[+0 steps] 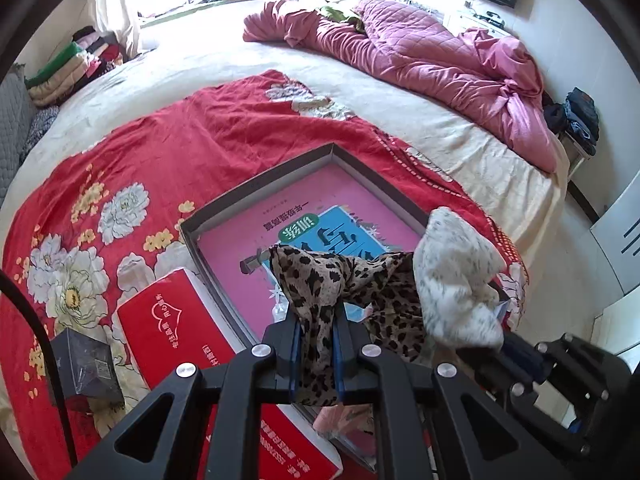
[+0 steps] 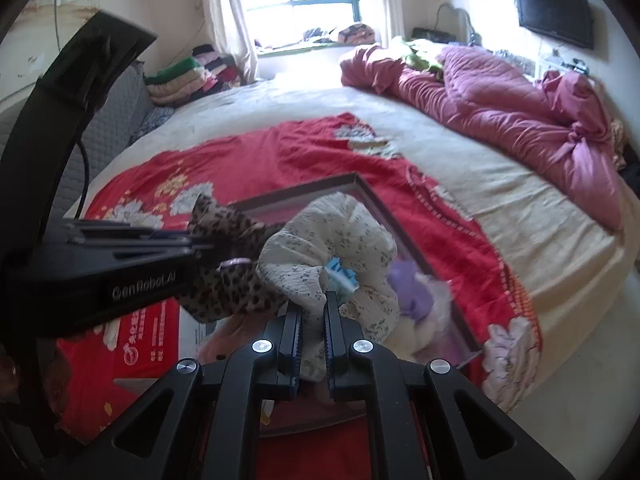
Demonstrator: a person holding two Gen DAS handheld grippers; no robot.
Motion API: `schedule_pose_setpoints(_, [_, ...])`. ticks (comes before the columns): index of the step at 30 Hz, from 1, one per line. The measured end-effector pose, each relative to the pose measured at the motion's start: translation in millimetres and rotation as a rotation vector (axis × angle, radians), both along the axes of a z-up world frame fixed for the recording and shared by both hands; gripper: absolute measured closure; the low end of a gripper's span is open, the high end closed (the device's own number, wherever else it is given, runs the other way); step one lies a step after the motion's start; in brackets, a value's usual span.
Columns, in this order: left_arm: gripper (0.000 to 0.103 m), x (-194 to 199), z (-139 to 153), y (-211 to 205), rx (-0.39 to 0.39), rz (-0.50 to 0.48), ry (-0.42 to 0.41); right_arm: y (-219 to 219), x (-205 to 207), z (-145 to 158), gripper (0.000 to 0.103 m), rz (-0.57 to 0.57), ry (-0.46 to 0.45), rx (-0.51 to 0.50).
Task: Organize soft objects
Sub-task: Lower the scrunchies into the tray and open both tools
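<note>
My left gripper is shut on a leopard-print scrunchie, which hangs above a shallow grey-rimmed box lined with a pink and blue book cover. My right gripper is shut on a white flowered scrunchie; the same scrunchie shows at the right of the left wrist view, beside the leopard one. In the right wrist view the left gripper comes in from the left with the leopard scrunchie. A purple soft item and other pale soft pieces lie in the box below.
The box sits on a red flowered cloth spread over a cream bed. A red carton and a small dark box lie left of the box. A pink quilt is heaped at the far right; folded clothes are stacked far left.
</note>
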State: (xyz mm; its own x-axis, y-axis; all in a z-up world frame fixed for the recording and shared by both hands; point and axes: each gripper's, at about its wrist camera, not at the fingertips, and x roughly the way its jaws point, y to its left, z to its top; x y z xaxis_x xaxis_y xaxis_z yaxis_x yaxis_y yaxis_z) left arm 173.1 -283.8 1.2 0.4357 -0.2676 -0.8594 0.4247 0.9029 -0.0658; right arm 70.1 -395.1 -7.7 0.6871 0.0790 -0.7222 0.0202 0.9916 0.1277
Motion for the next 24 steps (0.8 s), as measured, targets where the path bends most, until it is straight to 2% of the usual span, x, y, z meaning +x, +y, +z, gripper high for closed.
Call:
schedule_pose_setpoints(5, [0.09, 8, -10, 2, -0.015, 0.004, 0.033, -2, 5, -13, 0.089, 0.004, 0.032, 0.045])
schedule_pose_setpoints(9, [0.088, 13, -17, 3, -0.049, -0.003, 0.067, 0, 5, -13, 0.068, 0.012, 0.026, 0.042])
schedule_pose_setpoints(10, [0.086, 14, -18, 3, -0.057, -0.005, 0.072, 1, 4, -12, 0.067, 0.016, 0.025, 0.039])
schedule_pose_setpoints(12, [0.076, 14, -18, 5, -0.06, -0.008, 0.077, 3, 2, -9, 0.065, 0.018, 0.014, 0.019])
schedule_pose_setpoints(13, [0.073, 14, -18, 6, -0.065, -0.009, 0.076, 5, 1, -7, 0.059, 0.021, 0.01, 0.006])
schedule_pose_setpoints(15, [0.057, 13, -15, 12, -0.087, -0.001, 0.068, 6, 0, -3, 0.046, 0.023, -0.003, -0.01])
schedule_pose_setpoints(16, [0.052, 13, -14, 15, -0.095, 0.009, 0.068, 7, -1, -2, 0.044, 0.025, -0.007, -0.012])
schedule_pose_setpoints(17, [0.048, 14, -13, 18, -0.103, 0.018, 0.069, 7, -2, -1, 0.043, 0.025, -0.01, -0.012])
schedule_pose_setpoints(24, [0.044, 12, 0, 41, -0.143, 0.055, 0.047, 7, -6, 7, 0.042, 0.016, -0.021, -0.022])
